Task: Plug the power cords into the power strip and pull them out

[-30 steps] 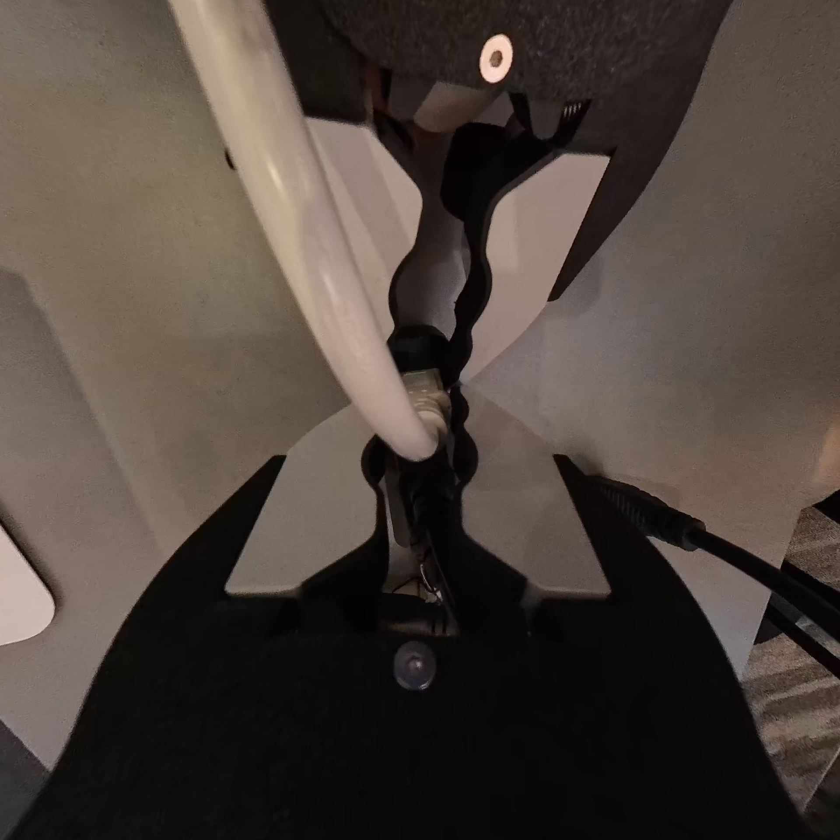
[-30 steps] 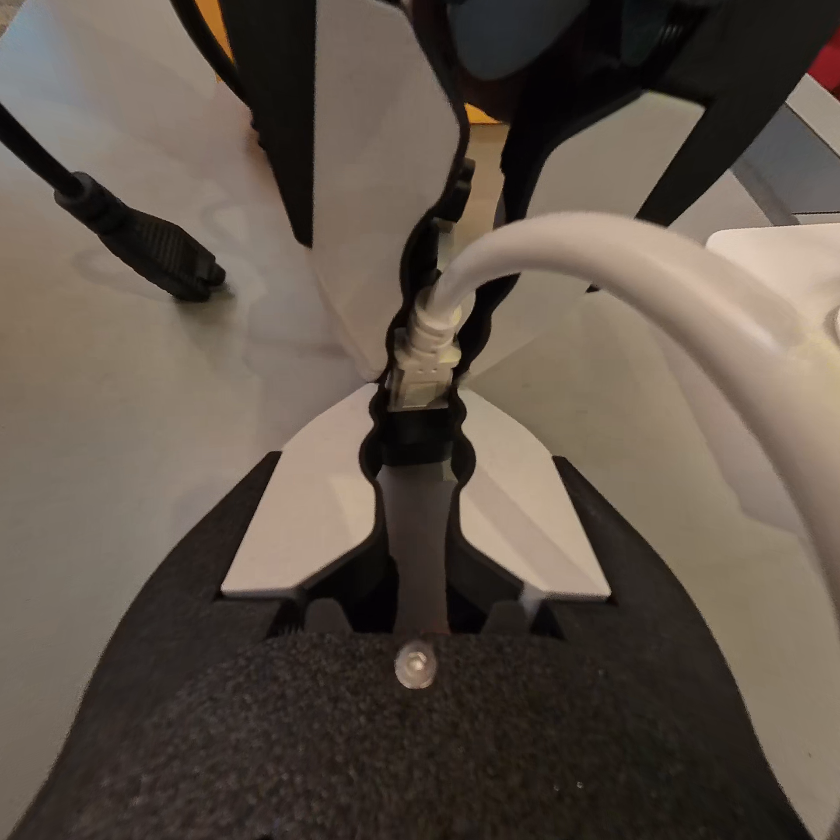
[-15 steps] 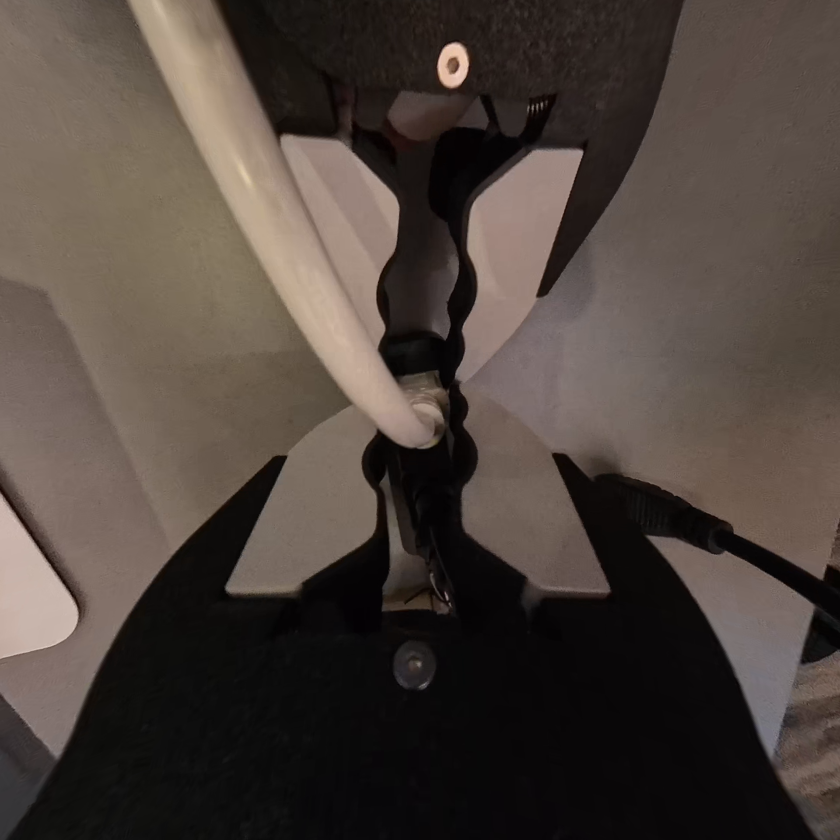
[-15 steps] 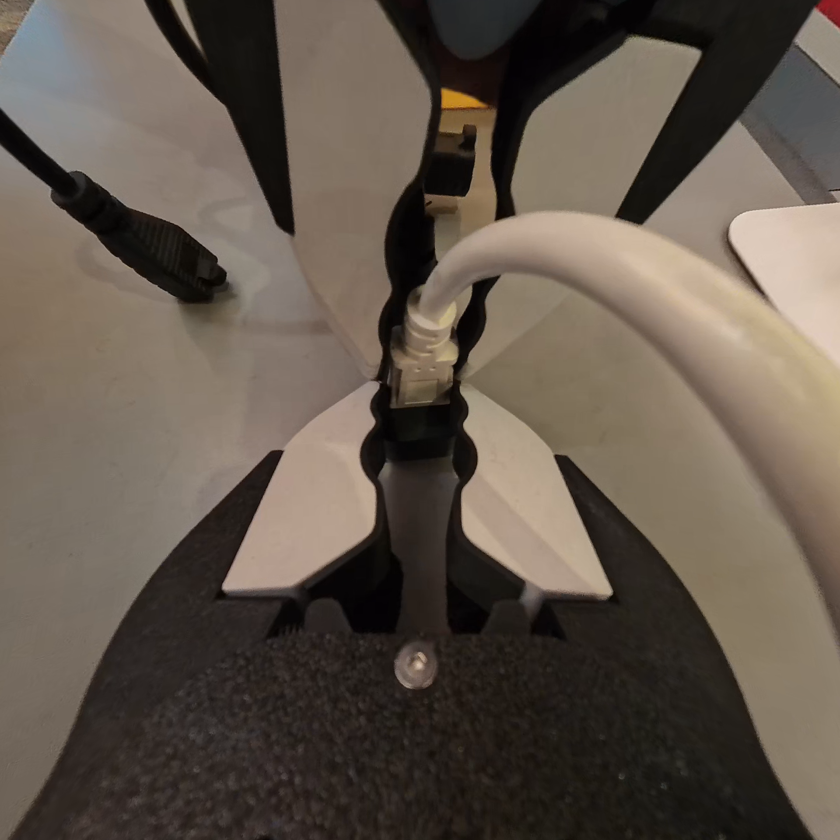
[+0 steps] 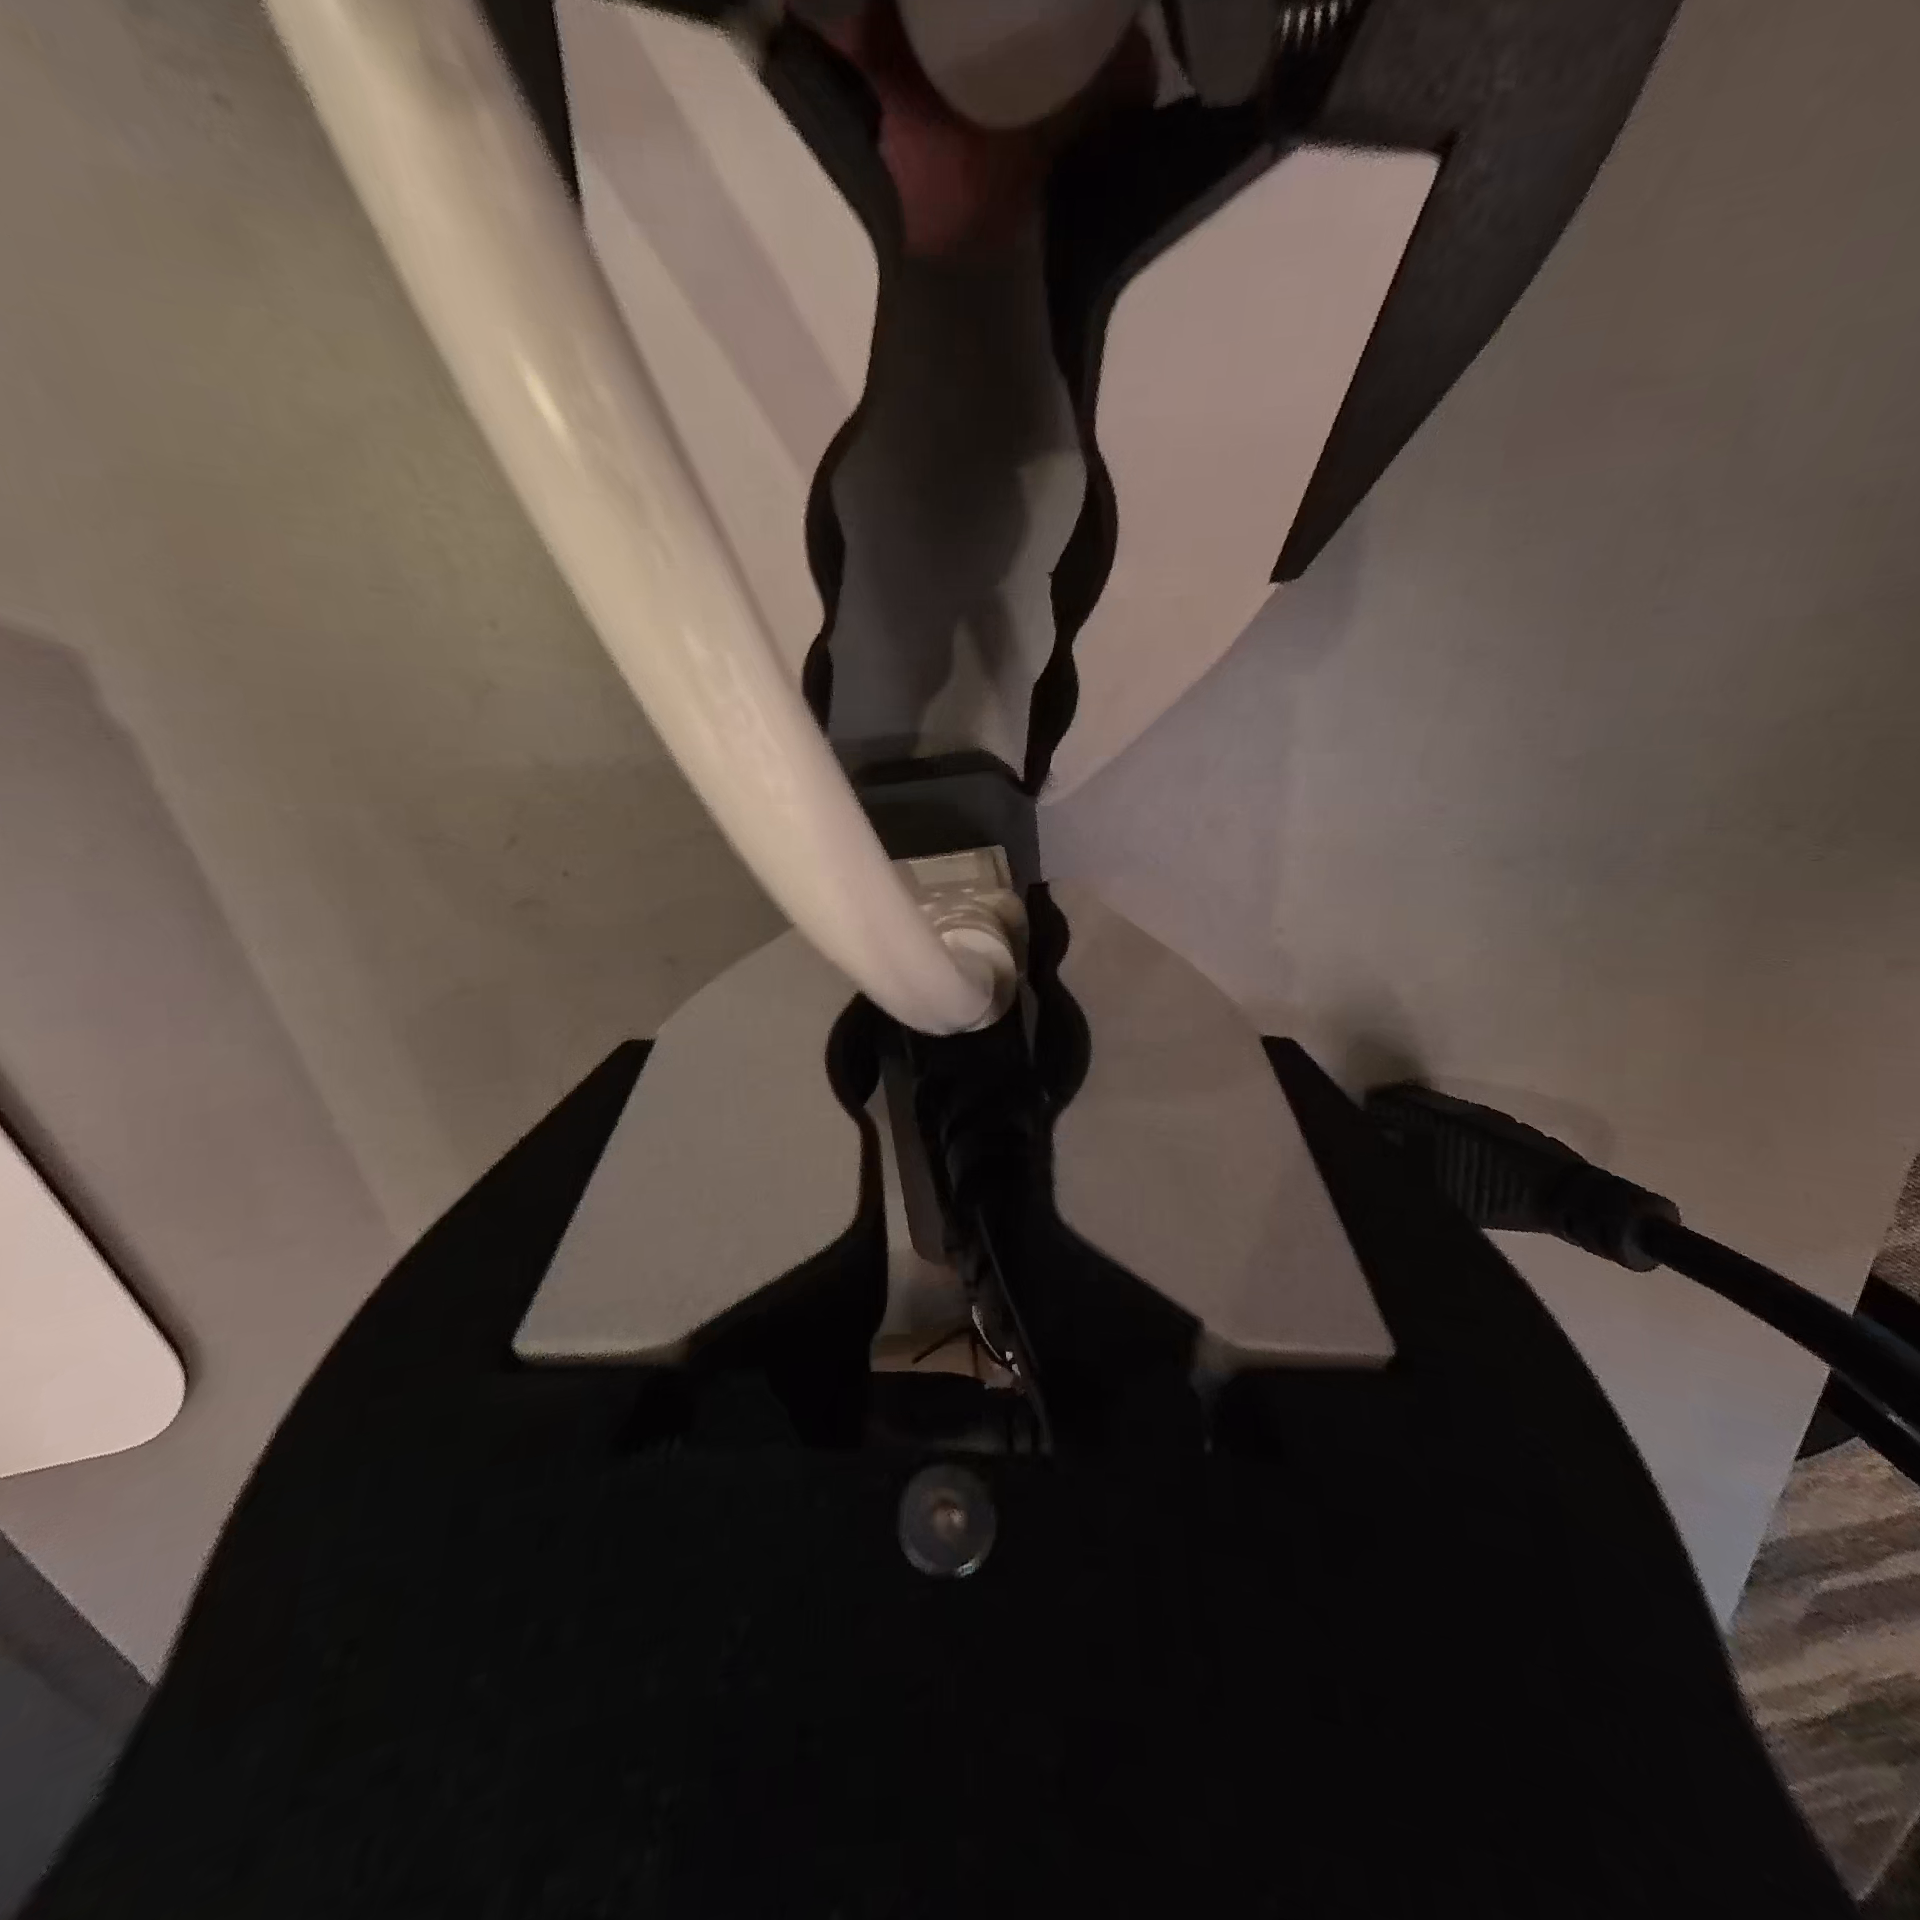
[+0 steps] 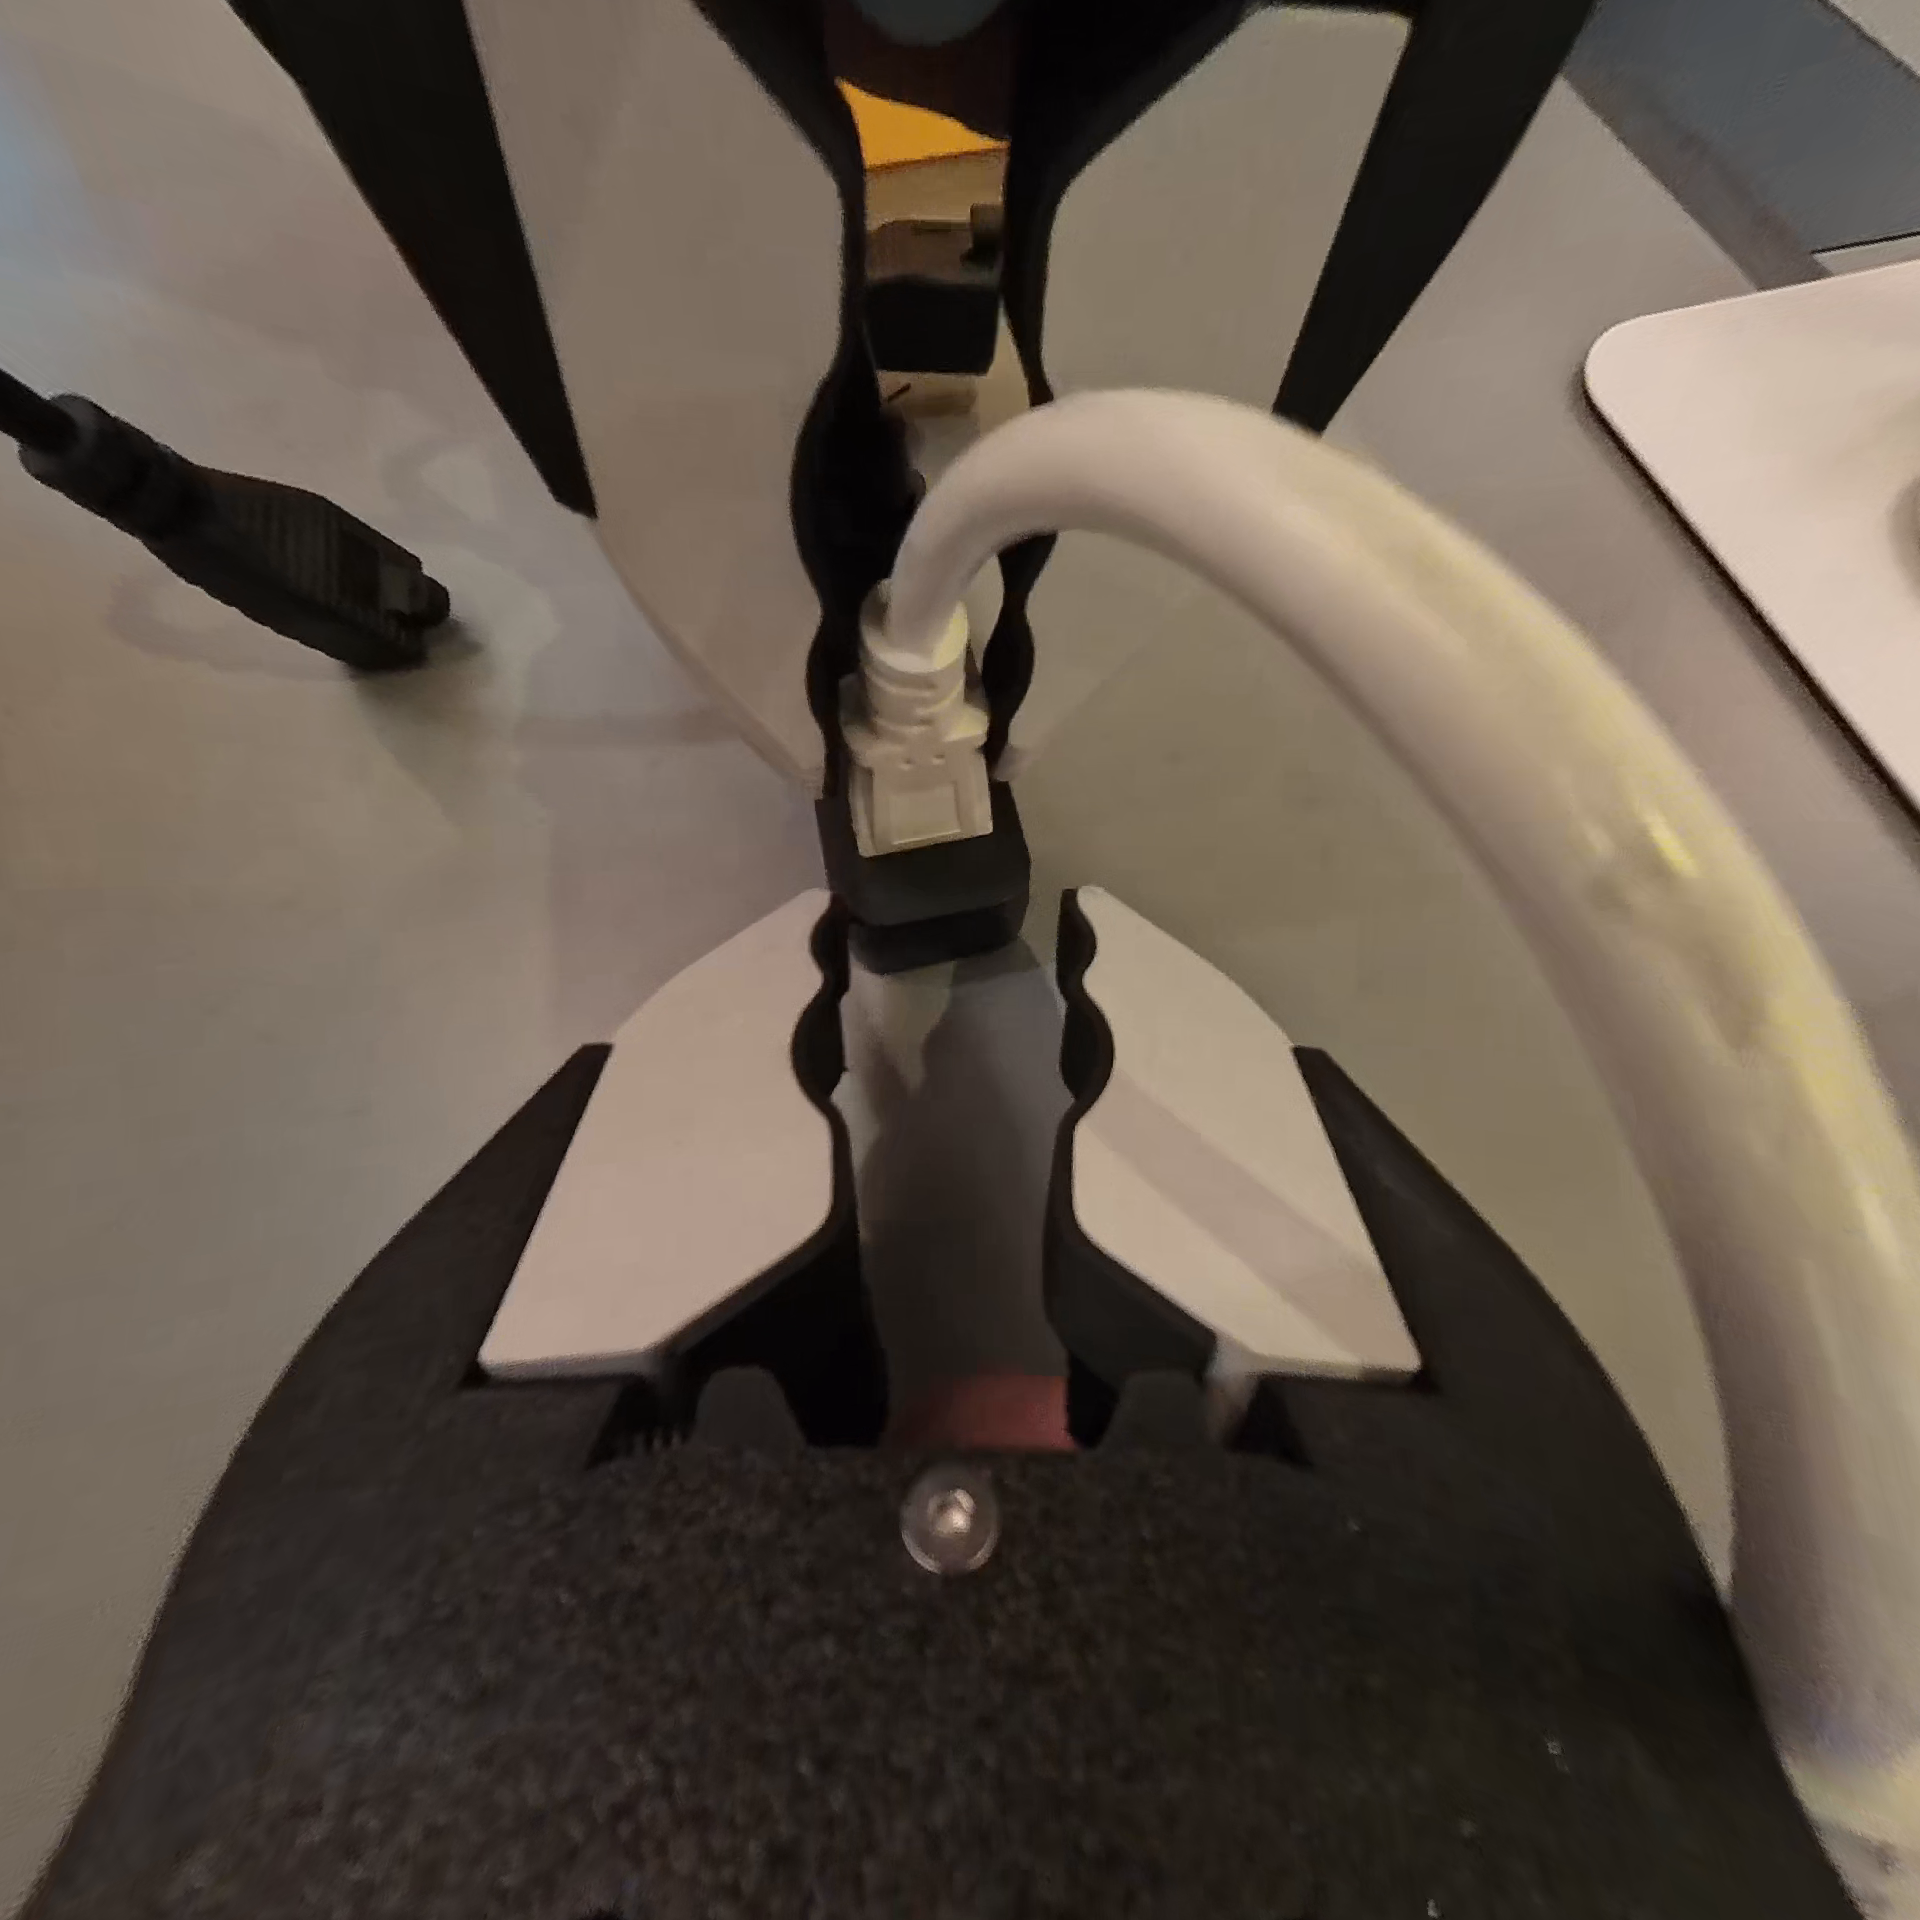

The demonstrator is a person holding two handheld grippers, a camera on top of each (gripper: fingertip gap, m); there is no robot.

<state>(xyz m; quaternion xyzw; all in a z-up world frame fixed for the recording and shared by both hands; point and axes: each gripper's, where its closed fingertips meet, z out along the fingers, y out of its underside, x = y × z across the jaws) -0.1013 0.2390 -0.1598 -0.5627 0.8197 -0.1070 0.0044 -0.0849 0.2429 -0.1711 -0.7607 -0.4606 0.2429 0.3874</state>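
The left claw (image 5: 961, 1023) is clamping the white plug (image 5: 961, 894), with its thick white cable (image 5: 582, 499) arching away up-left. A black block (image 5: 935, 800) is sitting on the plug's far end, at the tips of the facing right claw (image 5: 935, 748).

Only the right wrist view is showing that the right claw (image 6: 948, 914) is standing apart, its fingers just beside the black block (image 6: 925, 883) without pinching it. A black cord plug (image 6: 312, 582) is lying on the pale surface (image 6: 312, 1039), well apart. Embossed marks on the white plug are showing too small to read.
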